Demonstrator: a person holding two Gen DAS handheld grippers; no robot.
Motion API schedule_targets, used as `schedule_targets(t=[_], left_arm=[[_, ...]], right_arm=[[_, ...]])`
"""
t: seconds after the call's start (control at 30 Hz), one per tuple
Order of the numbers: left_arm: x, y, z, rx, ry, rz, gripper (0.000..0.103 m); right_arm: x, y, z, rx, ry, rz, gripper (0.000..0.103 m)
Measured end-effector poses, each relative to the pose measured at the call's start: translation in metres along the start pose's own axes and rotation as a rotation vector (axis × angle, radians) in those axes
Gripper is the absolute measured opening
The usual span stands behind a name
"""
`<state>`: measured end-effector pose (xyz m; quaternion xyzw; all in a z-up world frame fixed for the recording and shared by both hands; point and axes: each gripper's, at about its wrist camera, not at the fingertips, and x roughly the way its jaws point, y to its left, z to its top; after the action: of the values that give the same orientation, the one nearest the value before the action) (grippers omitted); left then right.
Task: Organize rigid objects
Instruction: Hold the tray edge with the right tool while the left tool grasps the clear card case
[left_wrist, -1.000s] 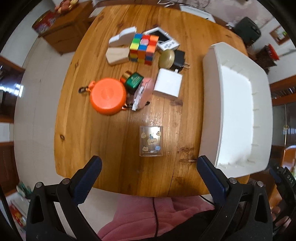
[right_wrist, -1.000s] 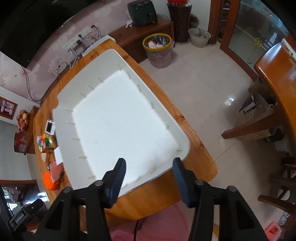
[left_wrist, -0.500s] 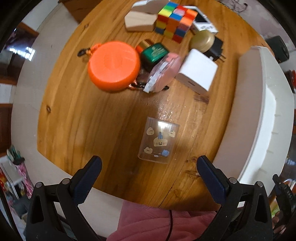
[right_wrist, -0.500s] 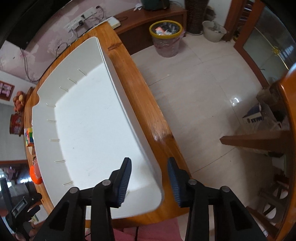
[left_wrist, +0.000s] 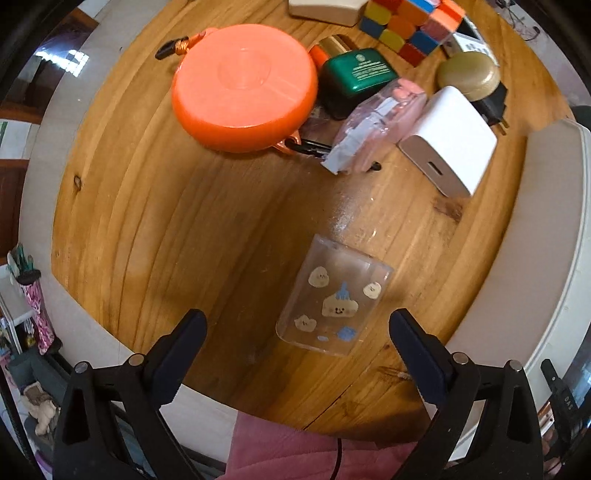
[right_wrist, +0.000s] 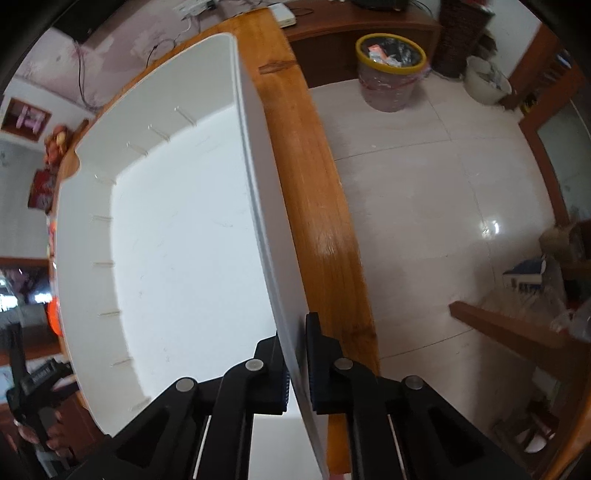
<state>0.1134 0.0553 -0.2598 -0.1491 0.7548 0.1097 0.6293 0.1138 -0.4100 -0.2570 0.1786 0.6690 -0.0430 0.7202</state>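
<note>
Two tools: the right tool (right_wrist: 295, 354) pinches the white bin (right_wrist: 255, 206) wall, so the wide-open, empty left tool (left_wrist: 297, 332) should lower squarely over the clear case (left_wrist: 334, 301).

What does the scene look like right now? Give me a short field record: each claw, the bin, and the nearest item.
right claw: shut on the near side wall of the white bin
left claw: open, above the table, holding nothing
nearest item: clear case with cartoon stickers, flat on the wooden table, lying between the left claw's open fingers
white bin contents: nothing visible inside
other items: orange round case, white charger, colour cube, grouped farther back
</note>
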Motion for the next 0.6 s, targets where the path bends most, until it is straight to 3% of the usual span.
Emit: schedule_targets(t=[0.37,0.5,0.6], left_arm=[[0.039,0.015,0.010,-0.040,0.082,-0.037,0.079],[0.044,0.011,0.002,-0.041,0.098,-0.056,0.064],[0.047,0.013,0.002,-0.042,0.105,-0.047,0.062]], right_arm=[[0.008,0.005,0.012,-0.032,0.017,-0.011,0.006],[0.010,0.006,0.014,-0.029,0.016,-0.010,0.006],[0.009,0.004,0.013,-0.027,0.017,-0.010,0.006]])
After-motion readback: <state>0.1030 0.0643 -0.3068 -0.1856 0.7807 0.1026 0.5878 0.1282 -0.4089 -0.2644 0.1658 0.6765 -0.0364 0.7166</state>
